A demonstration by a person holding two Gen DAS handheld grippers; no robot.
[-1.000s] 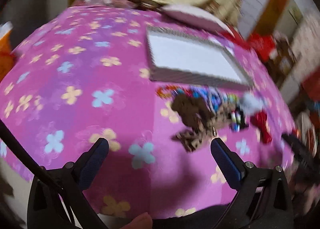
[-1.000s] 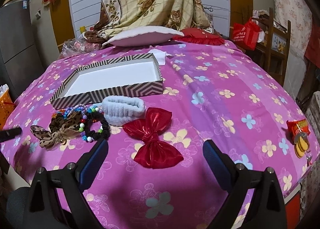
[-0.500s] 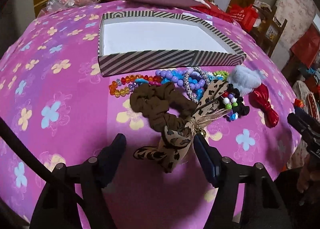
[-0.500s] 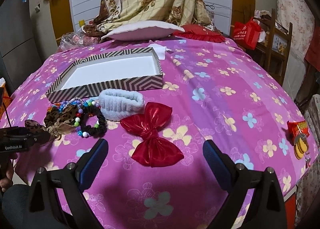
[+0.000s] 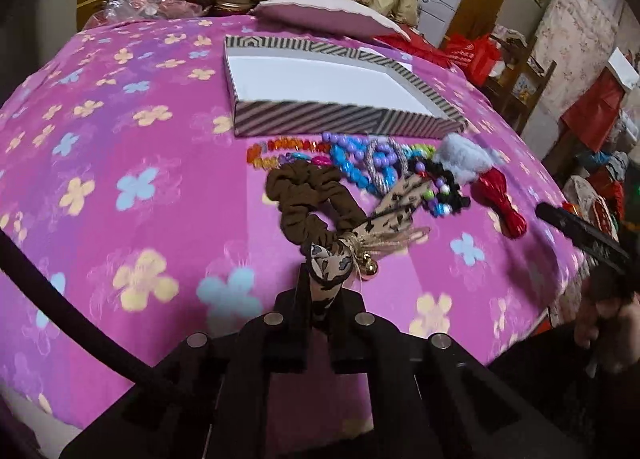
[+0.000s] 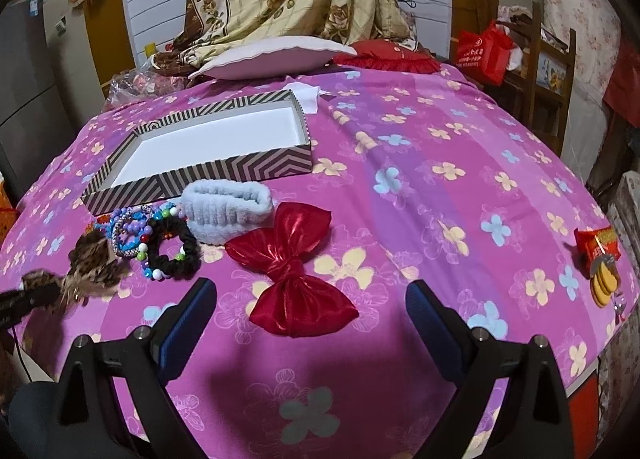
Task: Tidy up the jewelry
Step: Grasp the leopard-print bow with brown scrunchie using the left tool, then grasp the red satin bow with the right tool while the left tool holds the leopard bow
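My left gripper is clenched on the near tail of the leopard-print bow, the fabric pinched between both jaws at the near edge of the bed. That bow is tied to a brown scrunchie with a small gold bell hanging just beside my jaws. The rest of the bow lies on the pink flowered bedspread.

My right gripper is released, its 2 blue-padded jaws standing wide apart with nothing between them, hovering above the near end of the red satin bow.

The remaining jewelry sits in a cluster between me and the striped box. From left to right in the right view: the bead bracelets in blue, purple and orange, a black scrunchie with coloured beads, a pale blue fuzzy band touching the box's near wall side, then the red bow. The box is open, white inside, and holds nothing. It lies far of the cluster, just beside it.

A white pillow rests at the far end of the bed, and a red packet with round gold charms lies well apart at the right edge.
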